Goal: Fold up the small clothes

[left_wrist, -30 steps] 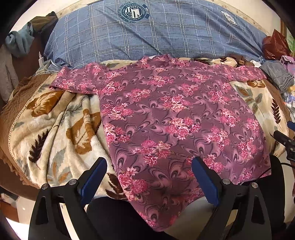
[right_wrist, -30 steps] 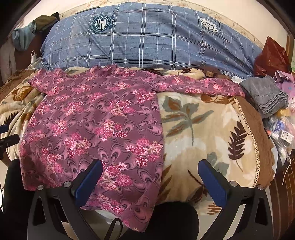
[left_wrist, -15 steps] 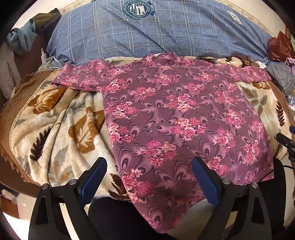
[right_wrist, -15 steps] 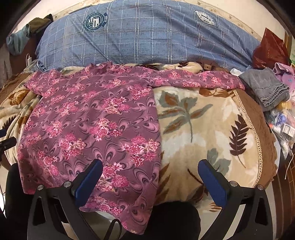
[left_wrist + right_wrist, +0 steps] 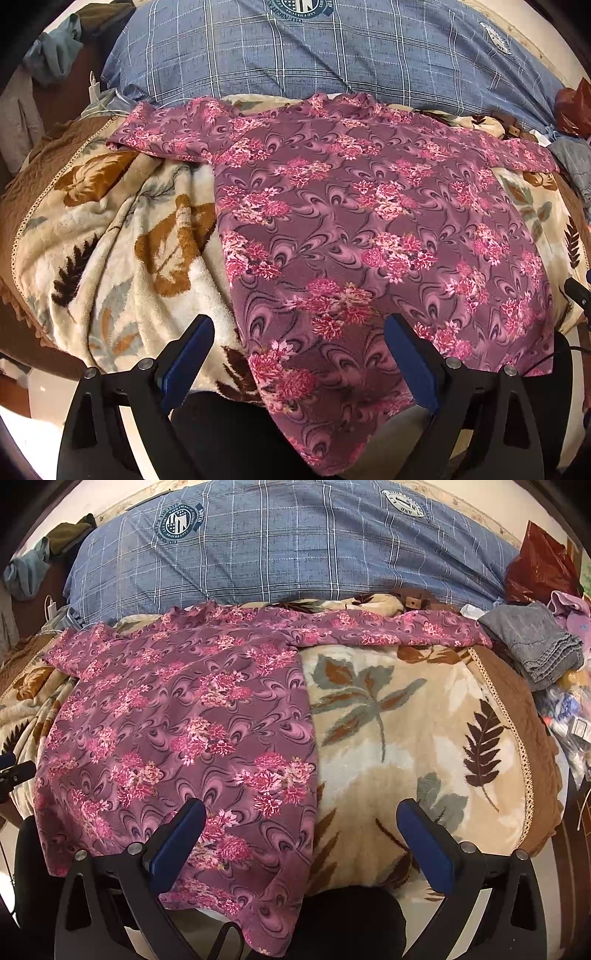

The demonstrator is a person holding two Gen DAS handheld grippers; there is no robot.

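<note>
One purple floral top (image 5: pixel 369 221) (image 5: pixel 177 709), laid flat and spread open on a cream blanket with a leaf print (image 5: pixel 122 240) (image 5: pixel 406 731), sleeves stretched out to either side, hem hanging over the near edge of the bed. Behind its neckline, one large blue plaid pillow (image 5: pixel 332 55) (image 5: pixel 288 546) bearing round printed badges. Left gripper (image 5: pixel 299 354): blue-padded jaws wide apart, holding nothing, poised above the lower left part of the top, one finger over the blanket and the other over the cloth. Right gripper (image 5: pixel 301 838): jaws likewise spread, empty, straddling the top's right side edge, with its left finger over the fabric and its right finger over bare blanket. At the bed's right end, one folded grey garment (image 5: pixel 532 642) just beside the sleeve tip, and one dark red plastic bag (image 5: pixel 535 565) behind it. At the far left, a bundle of blue-green cloth (image 5: pixel 55 55) (image 5: pixel 26 572).
</note>
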